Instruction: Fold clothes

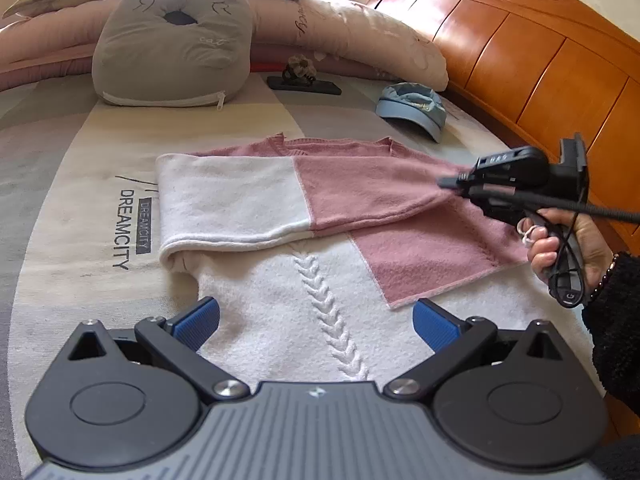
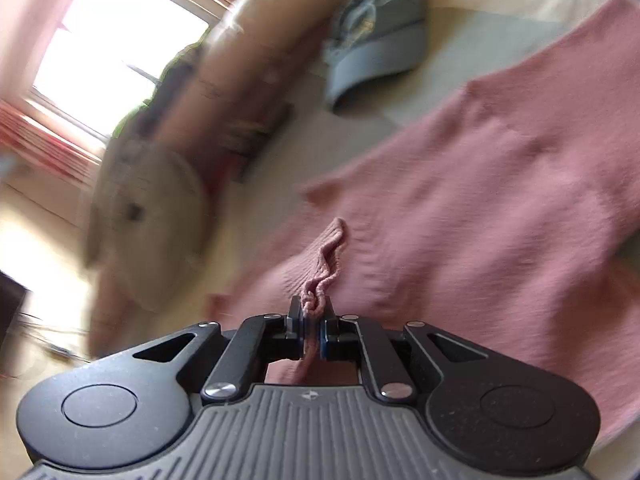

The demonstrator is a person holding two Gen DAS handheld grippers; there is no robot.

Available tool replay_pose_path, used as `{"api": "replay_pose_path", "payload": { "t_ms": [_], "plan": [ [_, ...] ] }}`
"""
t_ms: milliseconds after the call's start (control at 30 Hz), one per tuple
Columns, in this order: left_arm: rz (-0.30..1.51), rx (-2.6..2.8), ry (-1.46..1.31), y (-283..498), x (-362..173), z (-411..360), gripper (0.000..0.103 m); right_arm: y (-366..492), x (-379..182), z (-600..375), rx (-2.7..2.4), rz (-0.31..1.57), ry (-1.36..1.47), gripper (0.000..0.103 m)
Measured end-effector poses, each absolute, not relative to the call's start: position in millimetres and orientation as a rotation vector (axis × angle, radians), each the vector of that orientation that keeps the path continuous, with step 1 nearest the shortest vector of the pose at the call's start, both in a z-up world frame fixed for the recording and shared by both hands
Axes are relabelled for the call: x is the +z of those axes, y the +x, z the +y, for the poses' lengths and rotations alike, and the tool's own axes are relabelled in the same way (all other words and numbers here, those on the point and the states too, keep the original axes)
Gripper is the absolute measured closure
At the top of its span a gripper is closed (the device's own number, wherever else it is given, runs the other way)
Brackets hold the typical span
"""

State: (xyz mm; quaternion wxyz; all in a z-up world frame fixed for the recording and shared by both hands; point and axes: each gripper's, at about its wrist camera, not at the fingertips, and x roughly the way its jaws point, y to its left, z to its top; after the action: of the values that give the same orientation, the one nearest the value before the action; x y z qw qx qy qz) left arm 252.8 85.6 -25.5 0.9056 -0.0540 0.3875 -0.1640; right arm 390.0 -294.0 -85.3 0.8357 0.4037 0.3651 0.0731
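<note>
Right gripper [image 2: 312, 326] pinching pink cuff of sweater [image 1: 280, 200] at 3 o'clock, left gripper [image 1: 316, 320] spread wide over white body, blue cap [image 1: 412, 110] at 1 o'clock.

Right wrist view smears the pillow [image 2: 152, 216] and window [image 2: 120, 32].

Fuzzy knit sweater [image 1: 320, 200], glossy wooden headboard [image 1: 520, 60], seemingly matt cloth cap [image 1: 412, 108].
</note>
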Motion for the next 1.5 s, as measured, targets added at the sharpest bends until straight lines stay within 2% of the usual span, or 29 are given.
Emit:
{"api": "replay_pose_path", "payload": {
  "t_ms": [200, 267, 300, 367, 533, 700, 833, 967, 1100, 1200, 1300, 1400, 1500],
  "plan": [
    [0.799, -0.334, -0.133, 254, -28, 91, 0.001, 378, -81, -297, 0.145, 0.754, 0.797, 0.092],
    [0.798, -0.329, -0.132, 255, -28, 91, 0.001, 383, -78, -294, 0.098, 0.782, 0.724, 0.078],
    [0.794, -0.332, -0.134, 255, -27, 91, 0.001, 383, -74, -293, 0.042, 0.787, 0.673, 0.062],
    [0.787, -0.342, -0.129, 255, -26, 91, 0.001, 376, -59, -288, -0.032, 0.73, 0.561, 0.059],
    [0.783, -0.386, -0.131, 258, -29, 89, 0.001, 369, -30, -253, 0.089, 0.623, 0.328, 0.036],
    [0.772, -0.459, -0.133, 264, -42, 80, 0.001, 375, -42, -227, 0.221, 0.711, 0.26, 0.036],
    [0.882, -0.387, -0.088, 276, -68, 80, 0.001, 362, -43, -228, 0.31, 0.767, 0.235, 0.036],
    [0.881, -0.412, -0.093, 267, -71, 86, 0.001, 339, -41, -230, 0.363, 0.78, 0.093, 0.036],
    [0.881, -0.411, -0.049, 262, -72, 84, 0.001, 325, -72, -219, 0.3, 0.843, -0.113, 0.033],
    [0.898, -0.385, -0.04, 261, -66, 81, 0.001, 312, -70, -223, 0.275, 0.818, -0.129, 0.024],
    [0.864, -0.392, -0.055, 267, -55, 81, 0.001, 300, -55, -229, 0.269, 0.815, -0.083, 0.022],
    [0.852, -0.372, -0.064, 281, -56, 76, 0.001, 290, -57, -228, 0.278, 0.82, -0.104, 0.007],
    [0.931, -0.308, -0.083, 293, -72, 69, 0.001, 285, -68, -232, 0.256, 0.868, -0.107, 0.004]
  ]
}}
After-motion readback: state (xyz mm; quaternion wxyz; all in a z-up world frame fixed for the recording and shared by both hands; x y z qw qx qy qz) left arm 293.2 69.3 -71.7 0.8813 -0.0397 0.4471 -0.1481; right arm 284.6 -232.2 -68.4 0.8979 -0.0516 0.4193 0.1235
